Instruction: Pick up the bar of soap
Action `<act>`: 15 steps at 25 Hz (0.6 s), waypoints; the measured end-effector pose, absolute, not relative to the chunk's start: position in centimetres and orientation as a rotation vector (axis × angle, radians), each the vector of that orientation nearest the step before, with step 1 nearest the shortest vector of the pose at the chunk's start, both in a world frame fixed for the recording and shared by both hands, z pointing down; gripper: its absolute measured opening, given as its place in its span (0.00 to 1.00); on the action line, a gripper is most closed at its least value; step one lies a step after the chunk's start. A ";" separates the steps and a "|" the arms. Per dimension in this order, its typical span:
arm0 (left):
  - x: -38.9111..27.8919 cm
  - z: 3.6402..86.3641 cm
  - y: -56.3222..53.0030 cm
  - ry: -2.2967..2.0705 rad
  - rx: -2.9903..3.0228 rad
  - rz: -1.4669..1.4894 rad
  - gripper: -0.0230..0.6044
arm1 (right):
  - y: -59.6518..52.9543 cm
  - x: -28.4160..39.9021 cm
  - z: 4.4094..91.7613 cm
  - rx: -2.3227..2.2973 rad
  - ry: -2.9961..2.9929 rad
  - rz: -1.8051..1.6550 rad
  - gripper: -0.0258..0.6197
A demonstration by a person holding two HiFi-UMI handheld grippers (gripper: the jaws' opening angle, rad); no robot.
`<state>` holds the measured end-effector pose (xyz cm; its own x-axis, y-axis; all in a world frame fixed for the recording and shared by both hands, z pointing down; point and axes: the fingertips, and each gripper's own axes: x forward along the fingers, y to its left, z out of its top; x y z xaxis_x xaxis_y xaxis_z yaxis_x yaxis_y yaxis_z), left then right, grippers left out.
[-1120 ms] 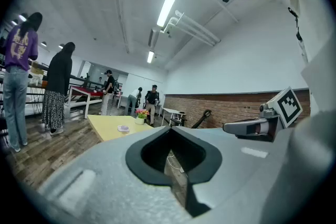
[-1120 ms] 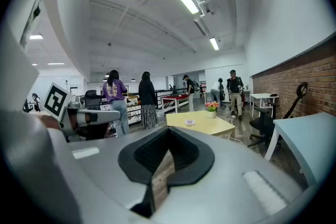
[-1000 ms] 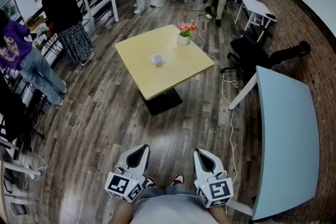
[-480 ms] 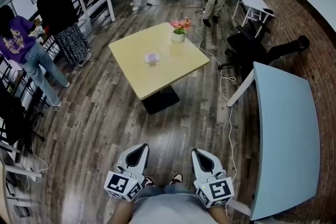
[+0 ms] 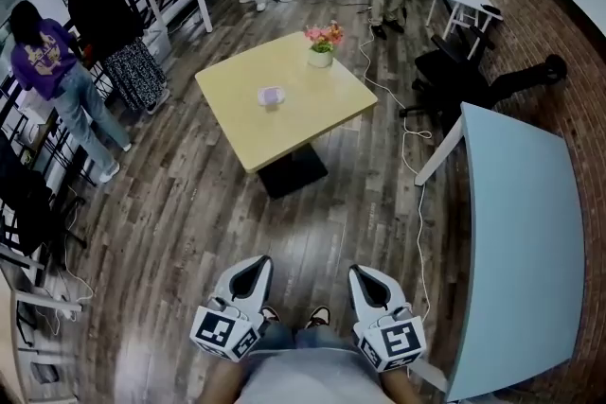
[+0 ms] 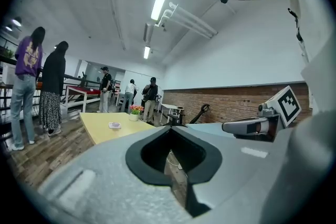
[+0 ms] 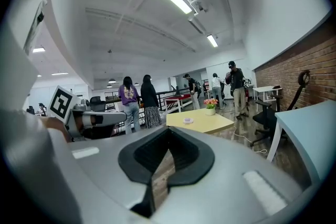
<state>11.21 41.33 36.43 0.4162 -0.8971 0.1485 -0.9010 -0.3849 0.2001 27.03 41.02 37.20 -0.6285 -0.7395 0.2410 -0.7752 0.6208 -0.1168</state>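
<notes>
The bar of soap (image 5: pixel 272 95) is a small pale pink block in a dish on the yellow table (image 5: pixel 284 137), far ahead of me across the wooden floor. In the left gripper view the soap (image 6: pixel 114 125) is tiny; it is tiny too in the right gripper view, where the soap (image 7: pixel 188 120) lies on the same table (image 7: pixel 207 124). My left gripper (image 5: pixel 251 268) and right gripper (image 5: pixel 365 275) are held side by side close to my body. Both point toward the table, jaws shut, nothing between them.
A flower pot (image 5: pixel 320 57) stands at the table's far corner. A pale blue table (image 5: pixel 516 232) runs along my right, a black office chair (image 5: pixel 445 76) beyond it, a cable (image 5: pixel 417 194) on the floor. Two people (image 5: pixel 85 61) stand at the left railing, others at the back.
The yellow table has shifted slightly up and left in the head view as I move. The person in purple has stepped further into view. Both grippers keep the same shut pose.
</notes>
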 end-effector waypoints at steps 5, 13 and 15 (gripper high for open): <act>12.0 36.9 41.6 -1.571 2.426 0.044 0.04 | 40.6 27.5 37.7 1.249 -2.683 0.327 0.04; 11.6 36.8 39.6 -1.575 2.438 0.035 0.04 | 38.8 27.0 38.4 1.246 -2.676 0.329 0.04; 11.2 36.9 38.9 -1.572 2.446 0.030 0.04 | 38.2 26.9 38.6 1.256 -2.666 0.333 0.05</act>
